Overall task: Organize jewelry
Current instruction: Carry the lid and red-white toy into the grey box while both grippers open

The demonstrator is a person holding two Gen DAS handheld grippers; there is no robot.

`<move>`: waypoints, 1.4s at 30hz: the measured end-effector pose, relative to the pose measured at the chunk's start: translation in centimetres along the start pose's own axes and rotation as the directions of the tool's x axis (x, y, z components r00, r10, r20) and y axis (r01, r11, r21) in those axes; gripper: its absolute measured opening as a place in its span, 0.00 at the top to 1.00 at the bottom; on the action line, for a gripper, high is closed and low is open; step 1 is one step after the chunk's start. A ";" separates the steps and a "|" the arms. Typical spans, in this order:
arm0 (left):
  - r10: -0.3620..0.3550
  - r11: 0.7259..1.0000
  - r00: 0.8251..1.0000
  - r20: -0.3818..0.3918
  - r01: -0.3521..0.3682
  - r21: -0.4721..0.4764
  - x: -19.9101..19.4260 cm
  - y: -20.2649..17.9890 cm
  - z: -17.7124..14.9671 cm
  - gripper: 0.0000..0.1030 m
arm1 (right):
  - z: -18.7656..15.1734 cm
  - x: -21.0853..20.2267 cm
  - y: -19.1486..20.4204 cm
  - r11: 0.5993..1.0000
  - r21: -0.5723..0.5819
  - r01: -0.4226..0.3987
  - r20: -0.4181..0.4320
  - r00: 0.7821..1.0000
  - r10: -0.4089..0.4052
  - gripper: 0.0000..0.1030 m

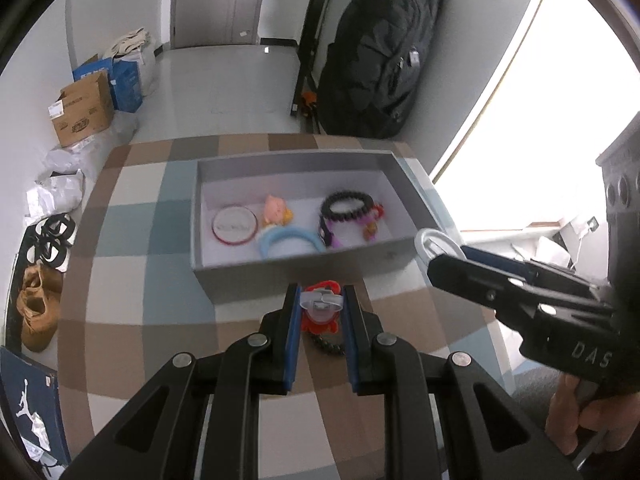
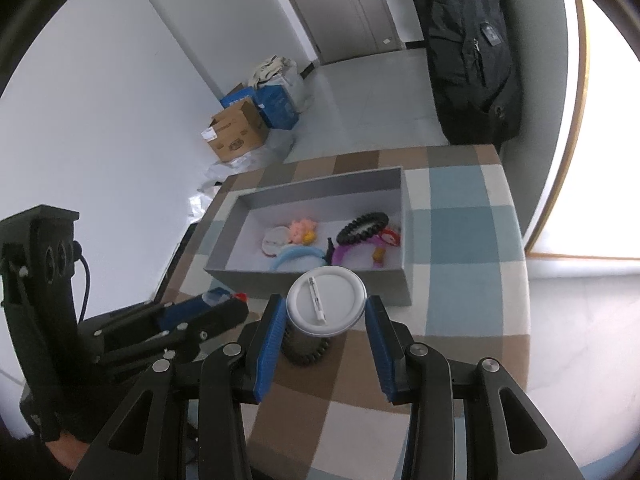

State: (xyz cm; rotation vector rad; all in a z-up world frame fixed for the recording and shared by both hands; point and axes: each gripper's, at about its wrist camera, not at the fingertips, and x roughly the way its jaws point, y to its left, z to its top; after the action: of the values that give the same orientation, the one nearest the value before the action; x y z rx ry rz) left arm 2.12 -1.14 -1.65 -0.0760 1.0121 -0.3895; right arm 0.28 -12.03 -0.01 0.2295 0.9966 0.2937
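L tongs point(image 1: 320, 308) clamp red clip point(image 1: 322, 309) just before grey box point(image 1: 296, 258); R tongs point(image 1: 436, 250) pinch white badge point(image 1: 434, 242).

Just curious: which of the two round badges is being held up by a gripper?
The white round pin badge, showing its pin back between the right gripper; the red-rimmed round badge lies in the grey box.

Black backpack point(image 1: 378, 52) leans on the wall behind the checked tablecloth point(image 1: 132, 236); cardboard box point(image 1: 82, 110), blue boxes point(image 1: 126, 78), brown shoes point(image 1: 38, 310) line the floor.

Matt grey box point(image 1: 296, 258), glossy bead bracelet point(image 1: 347, 207), woven cloth point(image 1: 132, 264).
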 end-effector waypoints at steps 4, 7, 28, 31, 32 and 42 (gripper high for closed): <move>-0.001 1.000 1.000 0.011 0.001 -0.017 -0.3 1.1 0.8 0.86 | 0.7 0.2 0.3 1.000 0.001 -0.009 0.009 1.000 0.009 0.62; -0.003 0.999 1.000 0.019 0.003 -0.033 -0.3 1.7 1.4 0.86 | 1.1 0.6 0.4 1.000 0.005 -0.019 0.012 1.000 0.019 0.62; -0.058 0.986 0.998 -0.001 0.057 -0.159 2.8 4.0 6.3 0.86 | 4.9 3.4 -0.2 0.997 0.078 -0.027 0.026 0.999 0.025 0.62; -0.068 0.981 0.998 -0.019 0.063 -0.183 3.3 4.6 6.4 0.86 | 5.3 3.9 -0.6 0.996 0.092 -0.020 0.022 1.000 0.018 0.62; -0.070 0.980 0.997 -0.022 0.064 -0.188 3.4 4.7 6.5 0.86 | 5.4 4.0 -0.8 0.995 0.098 -0.019 0.020 1.000 0.017 0.62; -0.080 0.980 0.996 -0.036 0.072 -0.186 3.9 4.8 6.7 0.86 | 5.5 4.6 -1.5 0.989 0.138 -0.044 0.006 0.999 0.044 0.63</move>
State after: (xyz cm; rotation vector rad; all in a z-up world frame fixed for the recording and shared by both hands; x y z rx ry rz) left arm 10.91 1.11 -2.42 -0.2749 1.0892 -0.3673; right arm 7.48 -12.13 -1.20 0.3783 1.0111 0.2649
